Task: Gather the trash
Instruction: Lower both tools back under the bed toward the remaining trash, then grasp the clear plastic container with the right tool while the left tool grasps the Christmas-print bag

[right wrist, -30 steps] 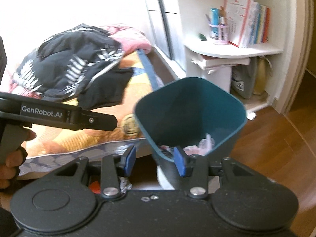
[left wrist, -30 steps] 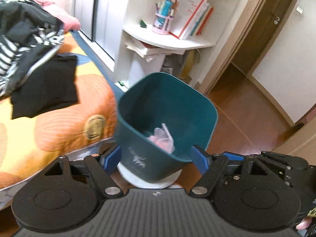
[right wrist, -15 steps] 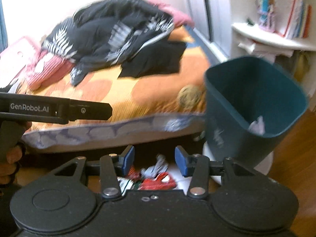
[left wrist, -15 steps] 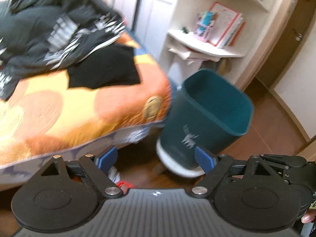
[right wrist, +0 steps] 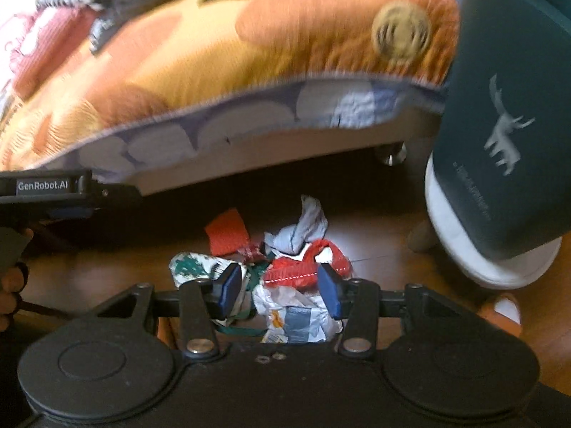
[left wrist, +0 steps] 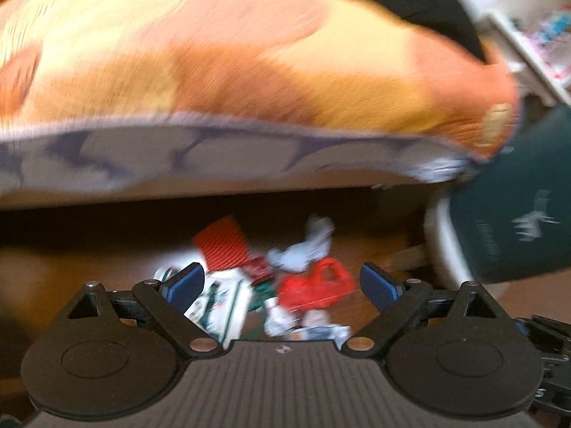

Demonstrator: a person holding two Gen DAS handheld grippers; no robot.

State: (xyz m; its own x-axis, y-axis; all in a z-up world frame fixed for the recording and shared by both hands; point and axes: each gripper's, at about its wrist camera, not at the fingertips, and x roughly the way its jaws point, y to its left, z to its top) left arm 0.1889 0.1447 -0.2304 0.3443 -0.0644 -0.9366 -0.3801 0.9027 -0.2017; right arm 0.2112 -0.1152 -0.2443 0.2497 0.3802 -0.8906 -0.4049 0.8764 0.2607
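Observation:
A pile of trash lies on the wooden floor by the bed: a red wrapper [left wrist: 316, 283] [right wrist: 307, 267], crumpled white paper [left wrist: 308, 246] [right wrist: 303, 230], a red card [left wrist: 225, 244] [right wrist: 226, 233], a white-green packet [left wrist: 217, 303] [right wrist: 192, 267] and a white printed wrapper [right wrist: 296, 317]. My left gripper [left wrist: 282, 283] is open just above the pile. My right gripper [right wrist: 278, 289] is open with the red wrapper between its fingers, not clamped. The dark teal bin [left wrist: 517, 207] [right wrist: 506, 135] on a white base stands to the right.
The bed with an orange flowered cover [left wrist: 249, 71] [right wrist: 214, 53] overhangs the floor behind the pile. A bed leg [right wrist: 390, 153] stands by the bin. The other hand-held gripper [right wrist: 46, 189] shows at left. A white shelf [left wrist: 535, 35] is at far right.
Both grippers have swung left and down from the bin to the trash pile on the floor. The bin has shifted to the right edge of both views.

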